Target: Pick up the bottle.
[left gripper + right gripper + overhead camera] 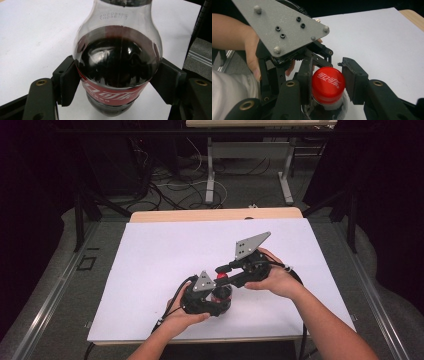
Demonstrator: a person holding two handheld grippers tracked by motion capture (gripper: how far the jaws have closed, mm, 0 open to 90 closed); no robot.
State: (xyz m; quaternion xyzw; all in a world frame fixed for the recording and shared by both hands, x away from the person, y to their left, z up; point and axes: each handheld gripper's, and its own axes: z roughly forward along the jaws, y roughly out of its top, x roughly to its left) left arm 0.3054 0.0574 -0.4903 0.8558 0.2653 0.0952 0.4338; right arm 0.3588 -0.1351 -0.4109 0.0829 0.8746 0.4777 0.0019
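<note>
A cola bottle with dark drink and a red label stands upright on the white sheet. My left gripper is shut on its body, one pad pressing each side at the label. In the high view the bottle sits between both hands near the table's front. Its red cap lies between the jaws of my right gripper, which is shut on it from above and to the right. The left gripper's grey plate shows just behind the cap.
The white sheet covers most of a wooden table. Beyond the far edge are table legs and loose cables on the floor. Dark curtains stand at both sides.
</note>
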